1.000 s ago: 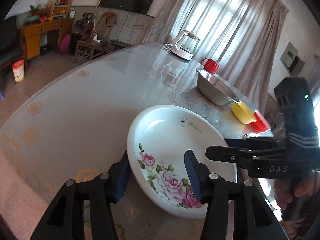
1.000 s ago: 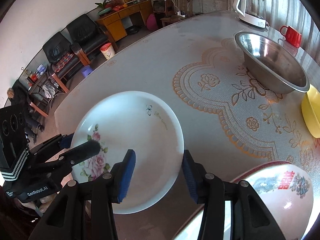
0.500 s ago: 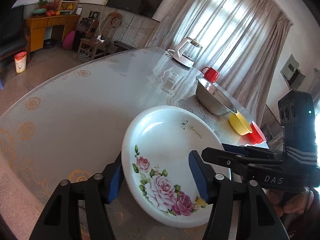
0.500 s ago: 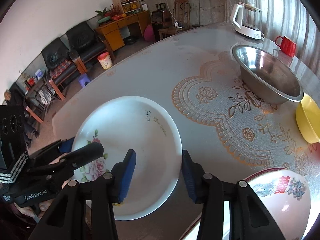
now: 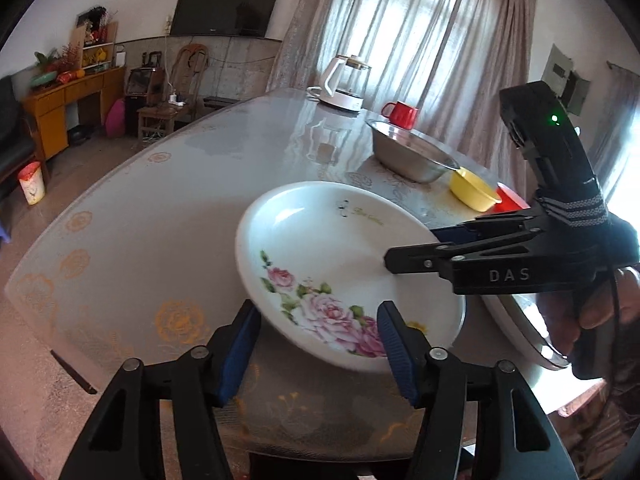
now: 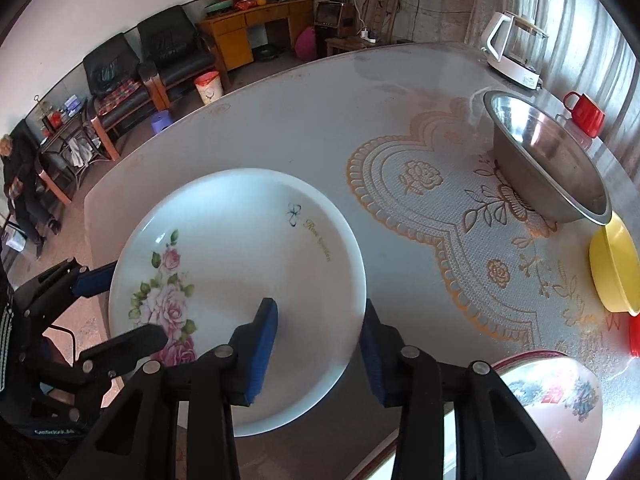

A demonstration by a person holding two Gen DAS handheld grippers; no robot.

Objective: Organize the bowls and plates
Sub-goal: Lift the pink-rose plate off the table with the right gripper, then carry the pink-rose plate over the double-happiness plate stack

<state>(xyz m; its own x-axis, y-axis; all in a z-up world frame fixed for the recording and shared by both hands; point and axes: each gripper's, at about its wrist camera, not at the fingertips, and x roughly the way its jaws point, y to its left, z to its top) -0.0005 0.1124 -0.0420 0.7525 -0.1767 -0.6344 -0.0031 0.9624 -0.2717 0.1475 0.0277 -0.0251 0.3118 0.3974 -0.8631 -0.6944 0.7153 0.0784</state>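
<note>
While the rose-patterned white plate (image 6: pixel 240 292) is sitting tilted above the near edge of the bench (image 6: pixel 320 120), both grippers are straddling its rim with jaws spread wide: the left gripper (image 5: pixel 316 344) at the rose side, the right gripper (image 6: pixel 318 344) at the opposite side, and whether the pads are pressing the rim is unclear. Just beside the right gripper, a dragon-printed bowl (image 6: pixel 556 396) is lying at the near edge. Farther along the right edge, a yellow bowl (image 6: pixel 616 268), then a steel basin (image 6: pixel 548 160), a red mug (image 6: pixel 586 114) and a white kettle (image 6: pixel 516 50) are standing toward the far corner.
</note>
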